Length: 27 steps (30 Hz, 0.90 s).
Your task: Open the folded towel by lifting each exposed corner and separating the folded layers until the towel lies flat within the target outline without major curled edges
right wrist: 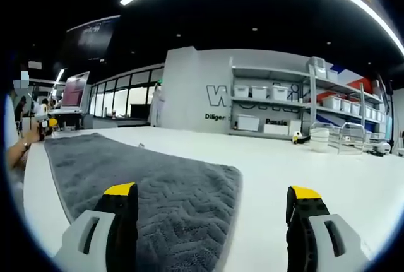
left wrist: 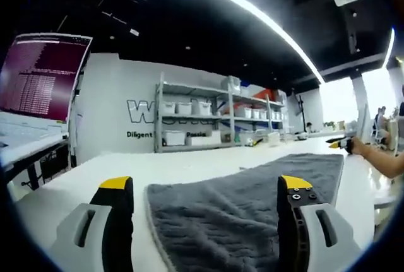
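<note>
A dark grey towel (left wrist: 246, 202) with a wavy pile lies spread on the white table (left wrist: 177, 165). In the left gripper view its near left corner sits between my left gripper's (left wrist: 206, 190) yellow-tipped jaws, which stand wide open with nothing gripped. The right gripper view shows the same towel (right wrist: 139, 177) stretching away to the left, its near right corner rounded and flat. My right gripper (right wrist: 214, 196) is open too, low over that end, its left jaw above the cloth and its right jaw above bare table. No outline mark shows on the table.
A person's forearm (left wrist: 382, 158) rests at the towel's far end. A monitor (left wrist: 41, 76) and keyboard stand at the left. Metal shelves with white bins (left wrist: 208, 117) line the back wall. White containers (right wrist: 320, 138) sit on the table at the right.
</note>
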Each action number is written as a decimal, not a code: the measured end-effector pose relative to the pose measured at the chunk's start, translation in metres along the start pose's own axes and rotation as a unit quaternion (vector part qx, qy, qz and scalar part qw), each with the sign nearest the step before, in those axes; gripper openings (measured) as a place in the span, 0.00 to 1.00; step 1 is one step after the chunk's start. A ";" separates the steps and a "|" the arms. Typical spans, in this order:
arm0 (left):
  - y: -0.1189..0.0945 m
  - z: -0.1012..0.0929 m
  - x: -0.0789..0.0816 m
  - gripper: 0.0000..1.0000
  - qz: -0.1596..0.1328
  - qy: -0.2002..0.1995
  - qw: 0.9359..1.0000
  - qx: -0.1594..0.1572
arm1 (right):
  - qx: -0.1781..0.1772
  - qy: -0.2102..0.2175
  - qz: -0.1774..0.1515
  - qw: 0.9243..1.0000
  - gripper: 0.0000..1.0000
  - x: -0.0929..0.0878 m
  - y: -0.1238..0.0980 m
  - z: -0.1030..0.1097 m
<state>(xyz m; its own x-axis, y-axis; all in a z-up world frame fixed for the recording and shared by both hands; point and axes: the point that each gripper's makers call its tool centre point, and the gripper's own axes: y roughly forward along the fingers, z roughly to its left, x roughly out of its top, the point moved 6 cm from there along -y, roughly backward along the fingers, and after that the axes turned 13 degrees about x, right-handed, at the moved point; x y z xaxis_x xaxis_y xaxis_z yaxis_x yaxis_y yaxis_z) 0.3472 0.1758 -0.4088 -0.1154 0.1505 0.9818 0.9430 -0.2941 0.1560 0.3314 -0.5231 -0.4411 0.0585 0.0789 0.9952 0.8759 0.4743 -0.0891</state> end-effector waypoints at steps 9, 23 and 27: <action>0.001 -0.003 -0.009 0.94 0.029 -0.011 1.000 -0.006 | -0.001 0.007 0.011 1.000 0.99 -0.004 -0.001 0.000; 0.003 -0.012 -0.018 0.94 0.058 0.024 0.998 -0.017 | 0.001 0.010 0.009 1.000 0.99 -0.004 -0.003 -0.001; 0.003 -0.012 -0.018 0.94 0.057 0.024 0.998 -0.017 | 0.001 0.009 0.011 1.000 0.99 -0.005 -0.003 -0.002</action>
<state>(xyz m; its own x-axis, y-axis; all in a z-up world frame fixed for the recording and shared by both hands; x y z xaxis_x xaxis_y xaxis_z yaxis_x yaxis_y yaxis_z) 0.3482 0.1605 -0.4251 -0.0234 0.0685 0.9974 0.9396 -0.3392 0.0453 0.3296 -0.5262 -0.4455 0.0859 0.0733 0.9936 0.8731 0.4749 -0.1106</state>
